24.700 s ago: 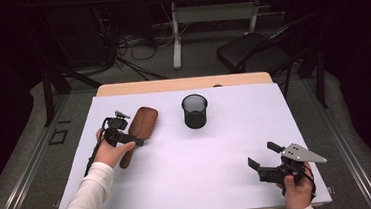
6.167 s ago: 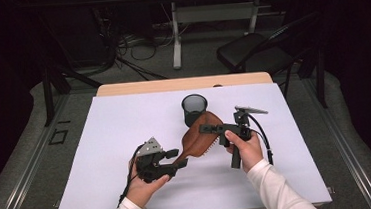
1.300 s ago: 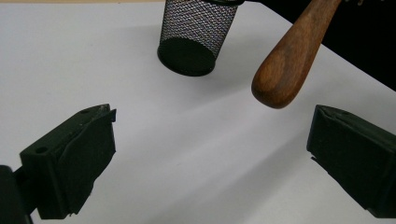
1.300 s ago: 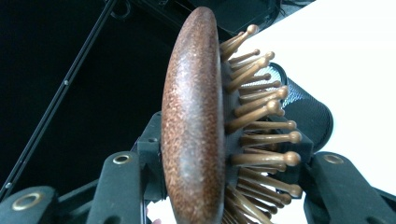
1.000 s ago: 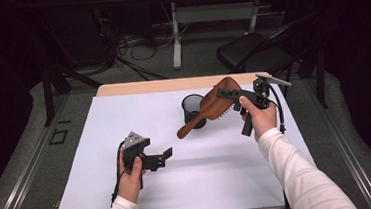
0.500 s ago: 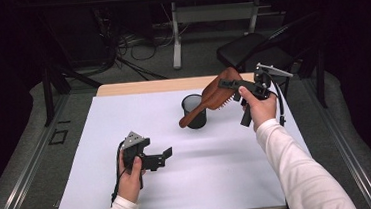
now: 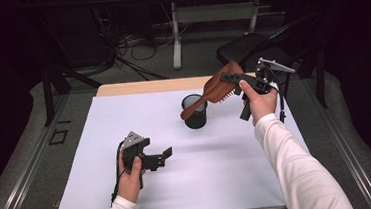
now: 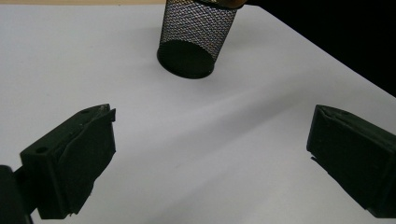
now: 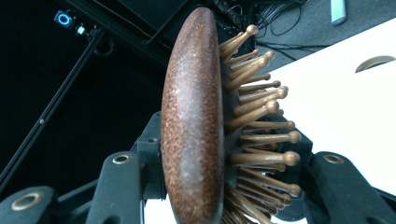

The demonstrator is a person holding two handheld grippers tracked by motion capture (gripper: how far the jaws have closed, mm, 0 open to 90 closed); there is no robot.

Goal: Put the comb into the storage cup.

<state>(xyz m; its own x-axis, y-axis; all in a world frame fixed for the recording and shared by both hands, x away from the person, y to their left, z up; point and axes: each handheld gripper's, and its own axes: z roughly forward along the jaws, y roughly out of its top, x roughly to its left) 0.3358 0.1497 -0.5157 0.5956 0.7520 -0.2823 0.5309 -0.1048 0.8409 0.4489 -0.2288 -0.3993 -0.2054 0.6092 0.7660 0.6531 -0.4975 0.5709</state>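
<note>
The brown wooden paddle hairbrush with wooden pins [image 7: 217, 88] is held in the air over the far right part of the white table [image 7: 100, 136], tilted so that its handle points down into the mouth of the black wire-mesh cup [image 7: 194, 112], which stands upright near the middle of the far edge. The right hand-held gripper [image 7: 232, 78] is clamped on the brush's broad head, one jaw against the smooth rounded back and the other among the pins [image 9: 261, 112]. The brush looks stiff and fairly light, but the polished back is curved and probably slippery, and the pins give the opposite jaw an uneven seat, so it could pivot in the grip; the flat-sided handle would offer a steadier hold. The mesh cup seems light and easily tipped. The left hand-held gripper [image 7: 160, 158] rests low near the front-left part of the table, jaws spread wide and empty.
</note>
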